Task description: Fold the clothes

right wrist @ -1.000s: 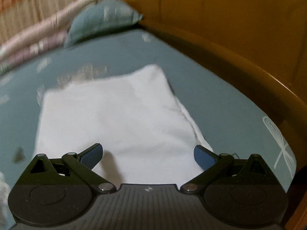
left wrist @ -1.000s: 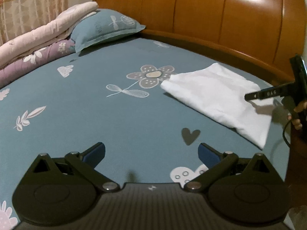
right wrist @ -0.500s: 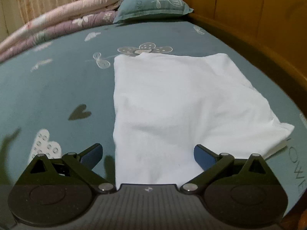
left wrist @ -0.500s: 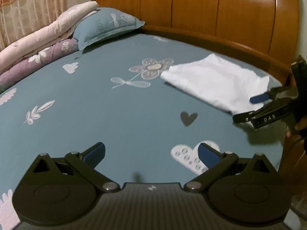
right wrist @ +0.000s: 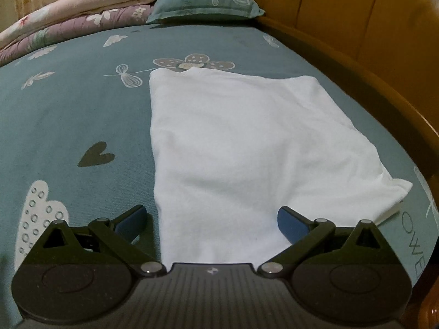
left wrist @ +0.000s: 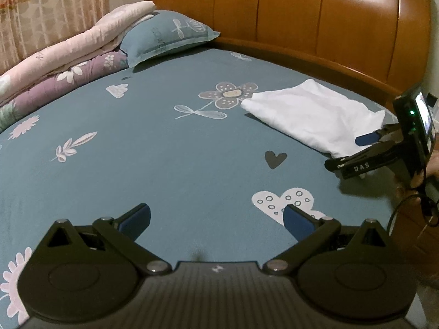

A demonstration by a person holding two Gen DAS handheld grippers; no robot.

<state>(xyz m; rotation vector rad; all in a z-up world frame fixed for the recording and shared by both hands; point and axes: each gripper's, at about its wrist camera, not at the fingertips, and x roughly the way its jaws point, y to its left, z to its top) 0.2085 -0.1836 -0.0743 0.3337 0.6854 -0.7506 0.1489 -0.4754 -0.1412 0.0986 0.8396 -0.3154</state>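
Left gripper: the left gripper (left wrist: 216,215) hovers over bare sheet near the bed's foot edge, its blue-padded fingers spread wide with nothing between them.
Right gripper: the right gripper (right wrist: 211,218) also stands wide apart and empty, low over the near end of the white garment; in the left wrist view it (left wrist: 354,150) enters from the bed's right edge, a person's fingers (left wrist: 415,182) wrapped around its handle.
Bed: the teal sheet (left wrist: 164,148), printed with flowers, leaves and hearts, covers the whole bed.
Headboard: the glossy wooden headboard (left wrist: 329,13) runs along the bed's far edge and curves around its right side.
Quilts: the folded pink and purple quilts (left wrist: 68,60) are stacked along the left edge.
Pillow: the teal pillow (left wrist: 167,37) lies at the far left corner, touching the quilts.
Garment: the folded white garment (right wrist: 247,148) lies flat as a rough rectangle near the bed's right edge, close to the headboard rail, its far corner overlapping the printed grey flower (right wrist: 192,61).
Dark heart: the dark heart print (right wrist: 94,159) sits on the sheet just left of the garment.
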